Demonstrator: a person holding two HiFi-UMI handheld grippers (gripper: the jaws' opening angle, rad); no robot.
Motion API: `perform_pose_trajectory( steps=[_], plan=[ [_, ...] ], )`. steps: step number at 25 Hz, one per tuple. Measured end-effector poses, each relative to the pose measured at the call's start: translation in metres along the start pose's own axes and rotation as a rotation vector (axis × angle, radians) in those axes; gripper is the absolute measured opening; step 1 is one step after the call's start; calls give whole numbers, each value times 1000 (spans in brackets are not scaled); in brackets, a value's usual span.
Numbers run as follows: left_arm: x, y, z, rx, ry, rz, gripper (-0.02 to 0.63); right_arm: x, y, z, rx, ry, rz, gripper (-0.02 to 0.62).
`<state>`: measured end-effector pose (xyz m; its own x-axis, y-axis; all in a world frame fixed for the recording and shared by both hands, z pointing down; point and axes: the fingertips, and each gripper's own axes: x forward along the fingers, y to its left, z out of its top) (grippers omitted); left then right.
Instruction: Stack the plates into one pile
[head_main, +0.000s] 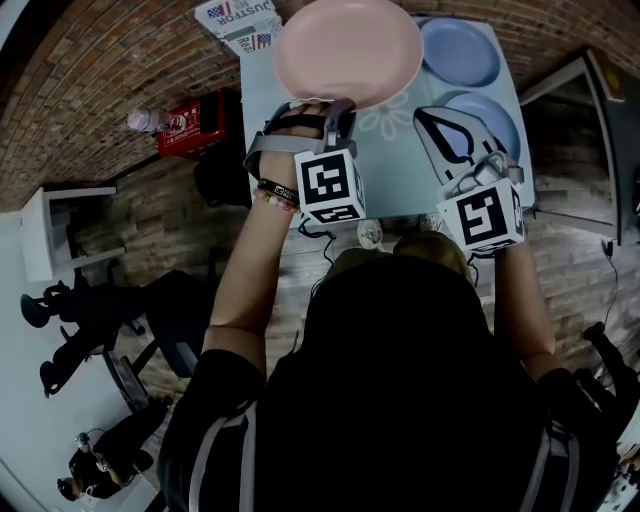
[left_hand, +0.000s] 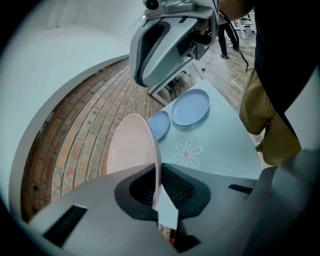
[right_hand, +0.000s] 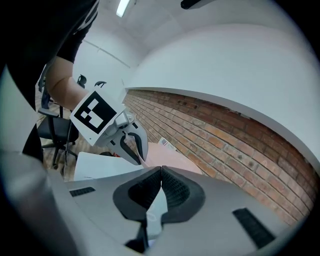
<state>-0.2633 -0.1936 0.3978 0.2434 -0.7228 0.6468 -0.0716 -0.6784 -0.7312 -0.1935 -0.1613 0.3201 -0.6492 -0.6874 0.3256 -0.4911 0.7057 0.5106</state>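
A printed box (head_main: 238, 20) lies at the bench's (head_main: 395, 175) far left corner, partly covered in the head view by the pink plate (head_main: 348, 50). Left of the bench a red crate (head_main: 195, 122) stands on the floor with a bottle (head_main: 146, 121) beside it. A brick wall (right_hand: 235, 145) runs behind the bench.

The left hand-held gripper (head_main: 320, 105) has its jaws clamped on the near rim of the pink plate (left_hand: 131, 150) and holds it clear of the bench, tilted in the left gripper view. The right hand-held gripper (head_main: 428, 118) has its jaws pressed together with nothing between them (right_hand: 160, 184); it hangs over the bench's right half, in front of the nearer blue plate.

The two blue plates (head_main: 458, 50) (head_main: 492, 118) lie flat on the bench, just beside each other along its right edge (left_hand: 191, 106) (left_hand: 159, 124). The farther one shows just right of the pink plate's rim.

Between the two grippers the bench is bare around a flower print (head_main: 386, 122), and this stretch runs to the near edge.
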Motion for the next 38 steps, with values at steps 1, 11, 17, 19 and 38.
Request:
perform_pose_trajectory(
  steps=[1, 11, 17, 19, 38],
  plan=[
    [3, -2, 10, 7, -8, -7, 37, -5, -5, -4, 5, 3, -7, 34],
    [39, -24, 119, 46, -56, -72, 40, -72, -69, -68, 47, 31, -65, 34],
    [57, -45, 182, 59, -69, -120, 40, -112, -96, -108, 56, 54, -74, 34],
    [61, -50, 199, 59, -67, -133, 40, -123, -105, -118, 68, 49, -79, 34],
    [111, -129, 309, -6, -20, -247, 41, -196, -150, -206, 93, 26, -34, 34]
  ],
)
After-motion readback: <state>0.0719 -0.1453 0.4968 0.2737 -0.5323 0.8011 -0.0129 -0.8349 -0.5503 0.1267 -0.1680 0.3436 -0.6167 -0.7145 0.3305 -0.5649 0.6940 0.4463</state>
